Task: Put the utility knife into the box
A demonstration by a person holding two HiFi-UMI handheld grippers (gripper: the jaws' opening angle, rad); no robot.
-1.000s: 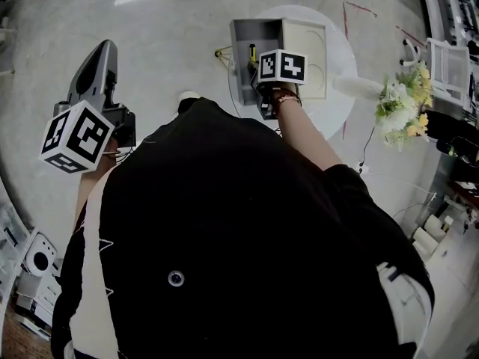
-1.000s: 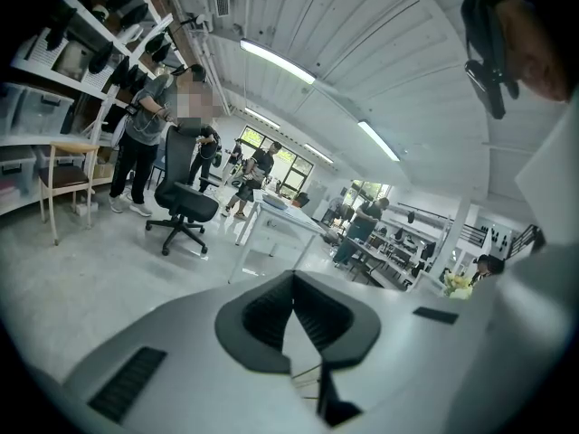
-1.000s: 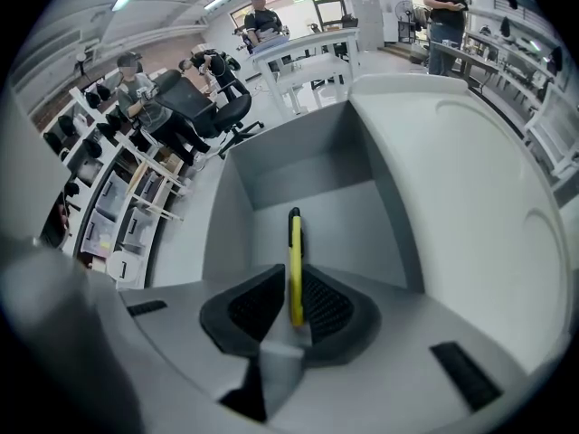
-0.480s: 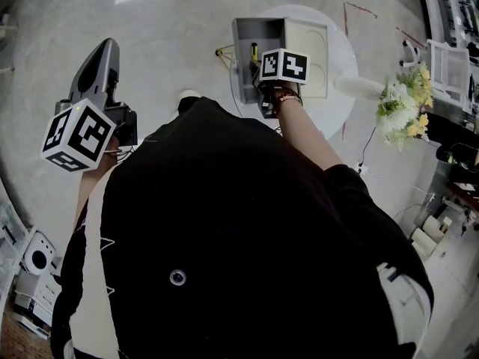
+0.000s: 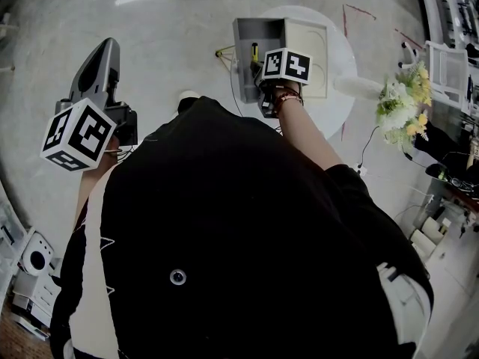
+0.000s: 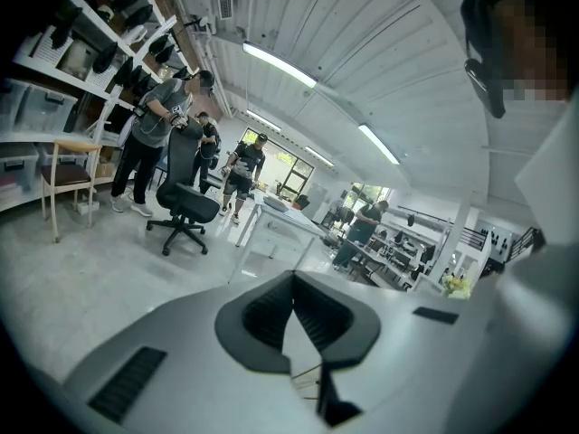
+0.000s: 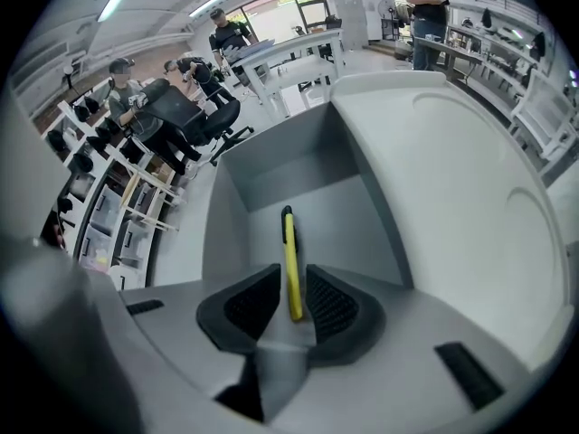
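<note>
A yellow utility knife point(image 7: 289, 260) with a black tip sticks out from between the pads of my right gripper point(image 7: 292, 283), which is shut on it. The knife points down into the open grey box point(image 7: 298, 174), its far end over the box floor. In the head view the right gripper point(image 5: 258, 69) hangs at the near edge of the grey box point(image 5: 243, 32), with the knife point(image 5: 253, 51) showing just ahead of the marker cube. My left gripper point(image 5: 101, 51) is held off to the left over the floor. It is shut and holds nothing point(image 6: 293, 278).
The box stands on a round white table point(image 5: 340, 88) beside a cream tray point(image 5: 310, 51). A bunch of flowers point(image 5: 400, 107) is at the right. A yellow cable point(image 5: 223, 53) lies left of the box. People, desks and an office chair point(image 6: 181, 183) stand far off.
The right gripper with the knife has shifted very slightly to the right over the box. The left gripper has stayed where it was.
</note>
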